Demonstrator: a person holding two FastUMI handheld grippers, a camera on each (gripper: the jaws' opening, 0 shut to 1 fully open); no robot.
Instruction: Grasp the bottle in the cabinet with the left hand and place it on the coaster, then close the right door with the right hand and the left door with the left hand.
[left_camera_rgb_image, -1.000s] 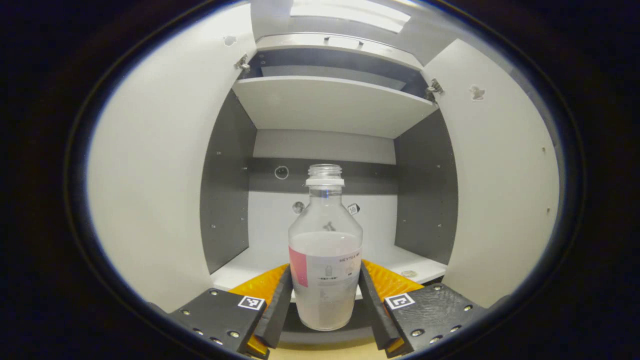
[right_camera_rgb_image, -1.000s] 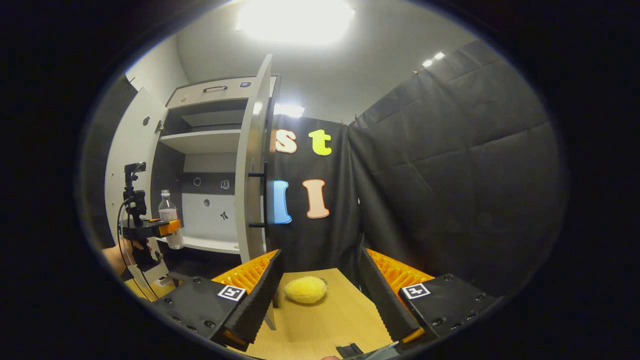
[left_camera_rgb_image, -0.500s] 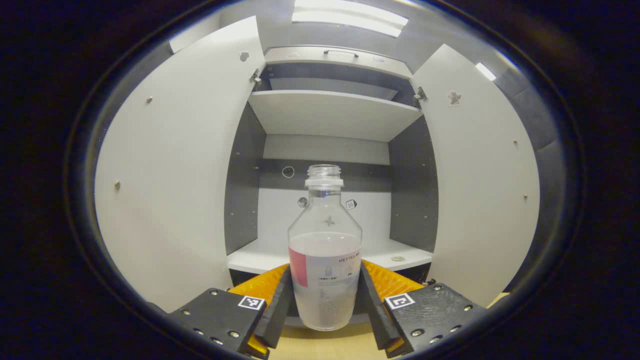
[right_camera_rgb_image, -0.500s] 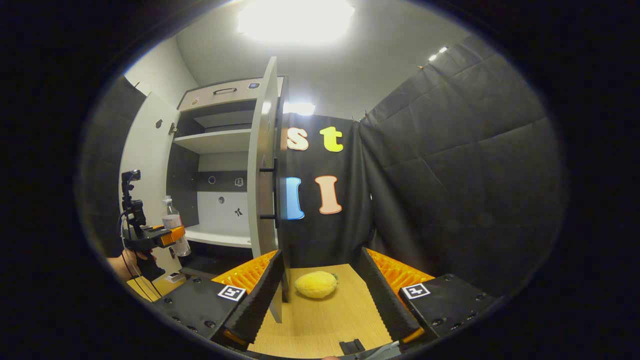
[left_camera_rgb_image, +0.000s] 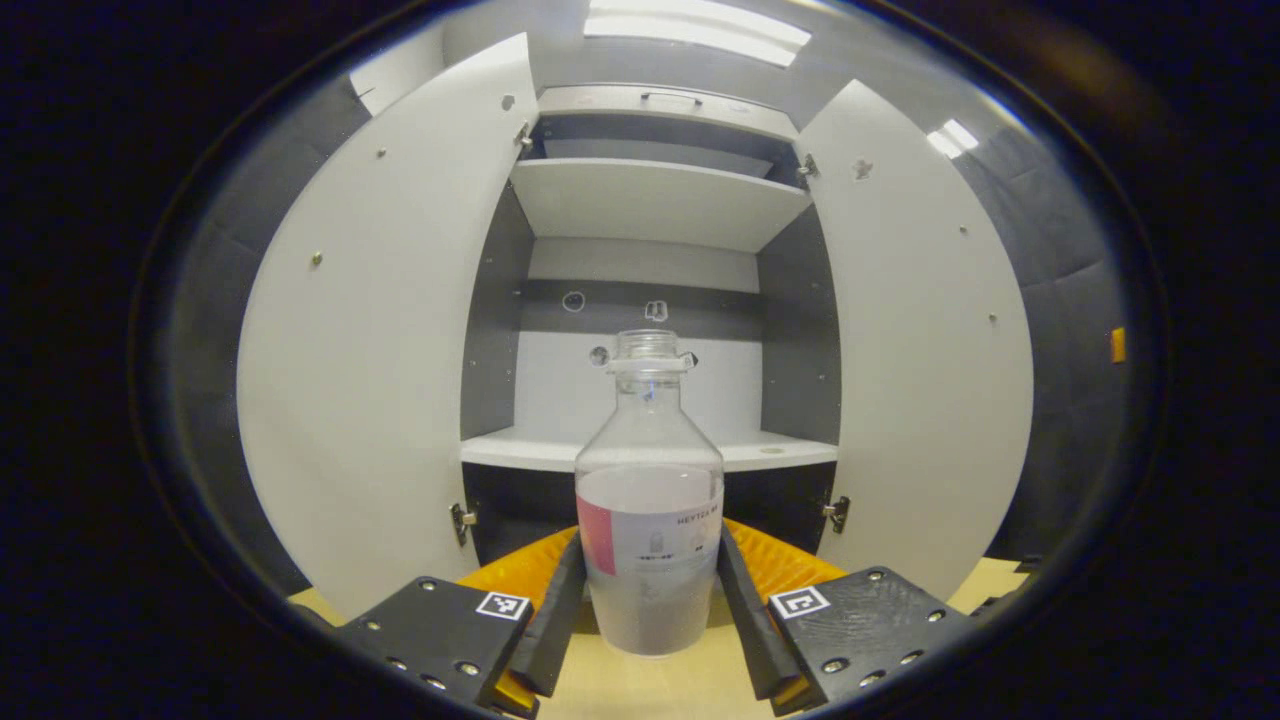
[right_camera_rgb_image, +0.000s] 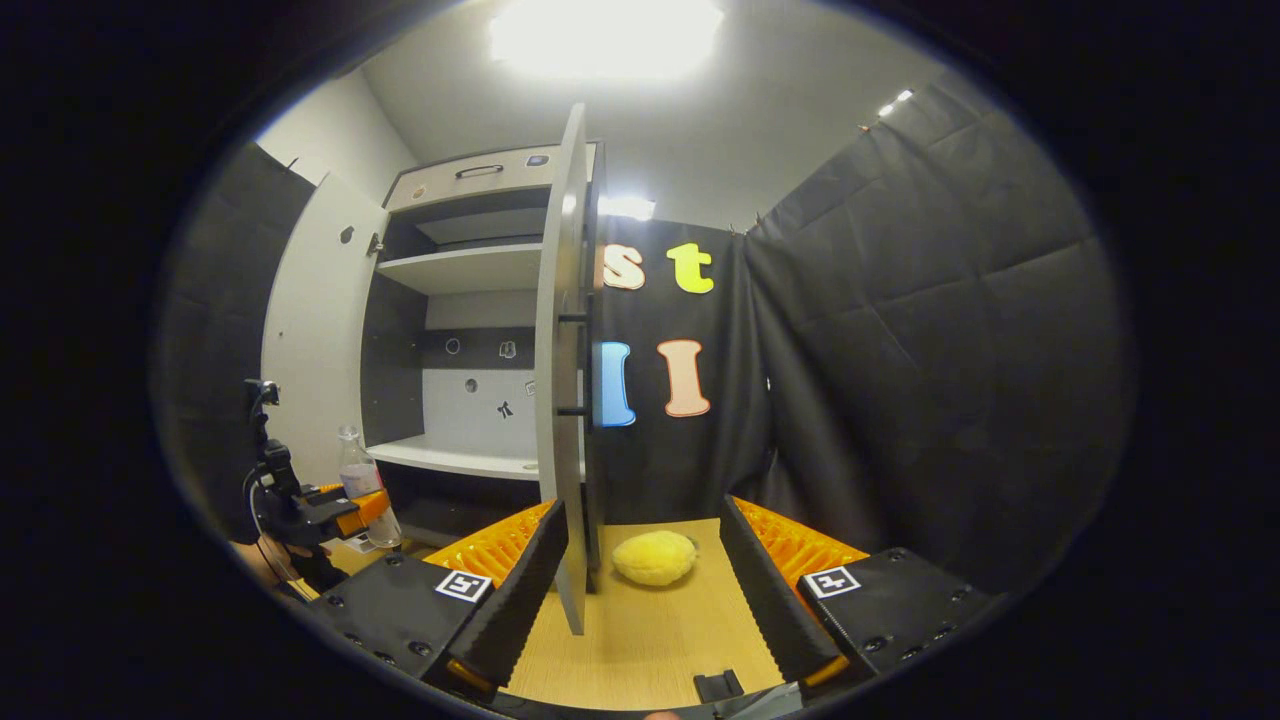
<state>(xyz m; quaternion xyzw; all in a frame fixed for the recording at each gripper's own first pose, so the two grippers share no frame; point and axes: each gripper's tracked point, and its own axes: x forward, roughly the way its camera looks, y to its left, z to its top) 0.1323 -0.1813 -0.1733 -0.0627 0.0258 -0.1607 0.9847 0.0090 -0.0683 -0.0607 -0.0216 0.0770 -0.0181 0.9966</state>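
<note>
Wooden tabletop (right_camera_rgb_image: 650, 640) fronts the open cabinet (right_camera_rgb_image: 470, 270).

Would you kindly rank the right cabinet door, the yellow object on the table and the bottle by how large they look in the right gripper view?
1. Right cabinet door, largest by far.
2. Yellow object.
3. Bottle, similar in apparent size to the yellow object; it sits farther from the camera in the left gripper, so their order is unsure.

Clear capless bottle (left_camera_rgb_image: 649, 520), half full, pink-white label, upright, clamped in left gripper (left_camera_rgb_image: 648, 610), outside cabinet (left_camera_rgb_image: 650, 200); both doors open.
</note>
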